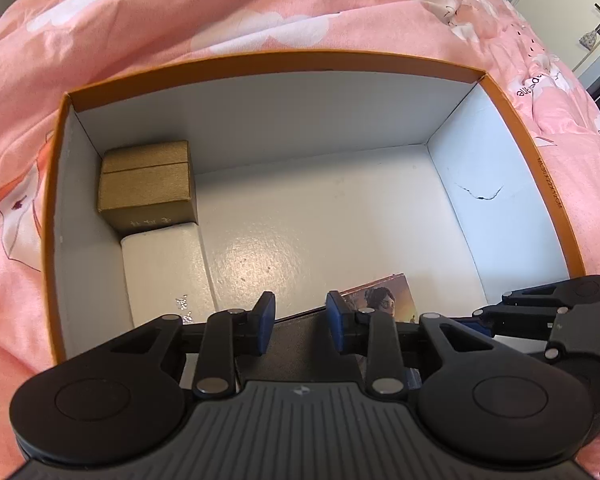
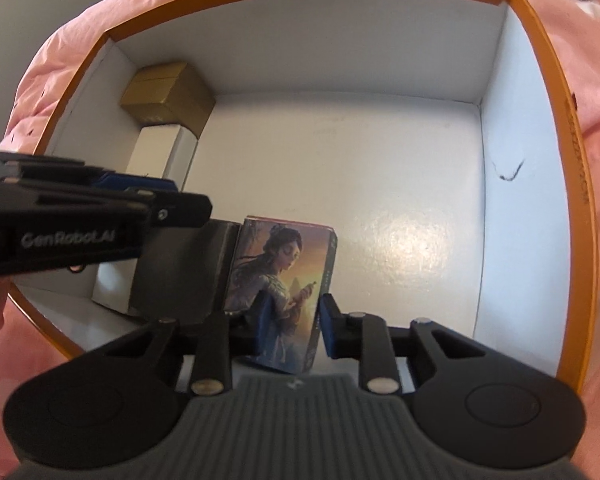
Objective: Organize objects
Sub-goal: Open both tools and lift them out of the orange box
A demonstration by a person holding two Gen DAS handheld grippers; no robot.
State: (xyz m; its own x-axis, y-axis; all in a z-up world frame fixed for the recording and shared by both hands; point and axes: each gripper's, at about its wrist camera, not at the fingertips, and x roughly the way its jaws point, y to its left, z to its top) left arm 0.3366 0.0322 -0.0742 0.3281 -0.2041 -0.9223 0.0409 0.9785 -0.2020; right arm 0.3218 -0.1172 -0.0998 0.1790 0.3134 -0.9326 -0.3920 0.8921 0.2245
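A: Standing upright between the blue pads of the right claw [image 2: 293, 325] is the picture box [image 2: 284, 292], the one with a painted figure on its face. The pads sit on either side of its lower part; the left pad looks to be against the box, while at the right pad I can't tell if it touches or leaves a sliver of gap.

B: So is it clamped?

A: Can't say for sure. The jaws are drawn in narrow around it, that much shows.

B: What's just beside it?

A: A dark grey box [image 2: 176, 272] touches its left side, and that one lies under the left claw [image 1: 301, 320]. From the left wrist view the grey top shows below and between the left claw's blue pads [image 1: 266, 316], which stand apart with nothing pinched between them. A corner of the picture box peeks out just right of that claw's right pad.

B: And farther off?

A: Beyond the left claw, along the left wall, a white box [image 1: 168, 268], and past it in the far left corner a gold box [image 1: 148, 180], the two touching. All of it sits inside a big orange-rimmed carton [image 1: 268, 58] with white walls; ahead and right of both claws its floor is bare. The carton rests on pink patterned bedding [image 1: 220, 8].
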